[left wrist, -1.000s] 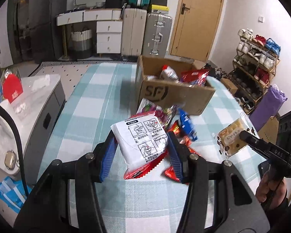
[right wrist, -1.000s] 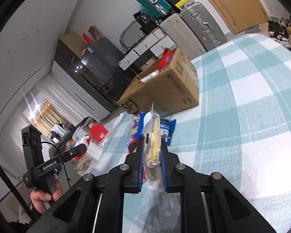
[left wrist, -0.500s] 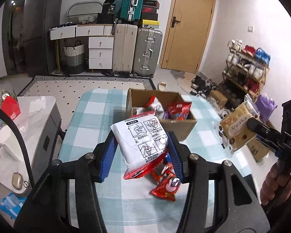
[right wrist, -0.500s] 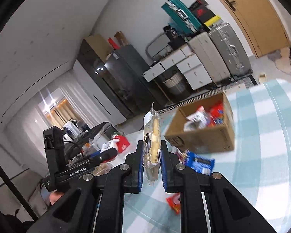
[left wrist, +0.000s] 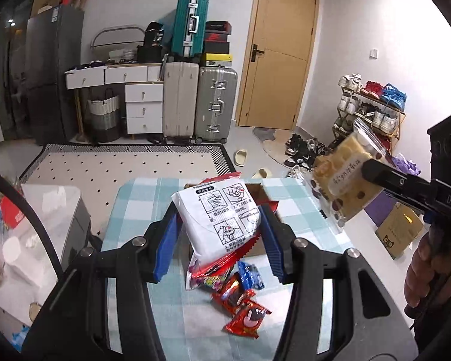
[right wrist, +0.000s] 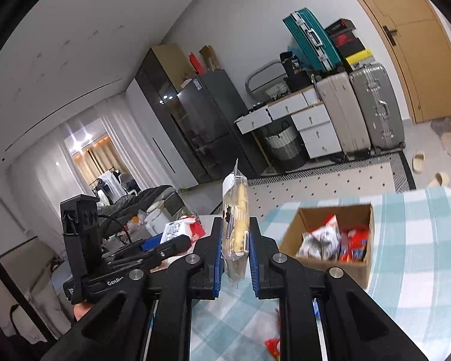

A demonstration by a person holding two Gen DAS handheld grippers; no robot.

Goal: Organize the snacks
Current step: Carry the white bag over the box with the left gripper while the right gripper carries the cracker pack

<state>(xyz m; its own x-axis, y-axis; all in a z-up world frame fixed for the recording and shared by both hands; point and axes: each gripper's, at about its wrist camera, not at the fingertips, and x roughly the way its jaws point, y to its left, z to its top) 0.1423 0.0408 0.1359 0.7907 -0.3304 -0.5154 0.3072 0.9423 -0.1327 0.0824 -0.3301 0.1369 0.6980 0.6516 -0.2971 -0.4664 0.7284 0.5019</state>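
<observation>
Soft blue-and-white checked cloth (left wrist: pixel 135 198) covers the table, with hard shiny suitcases (left wrist: pixel 215 102) by the far wall. Above it, the left gripper (left wrist: pixel 222 237) pinches a puffy white snack bag with black drawings (left wrist: pixel 222 213). The right gripper (right wrist: pixel 234 258) squeezes a thin clear packet of yellow cakes (right wrist: pixel 236 210). Crinkly red snack packs (left wrist: pixel 243 310) lie on the cloth near a brown cardboard box (right wrist: pixel 354 267) full of snacks.
</observation>
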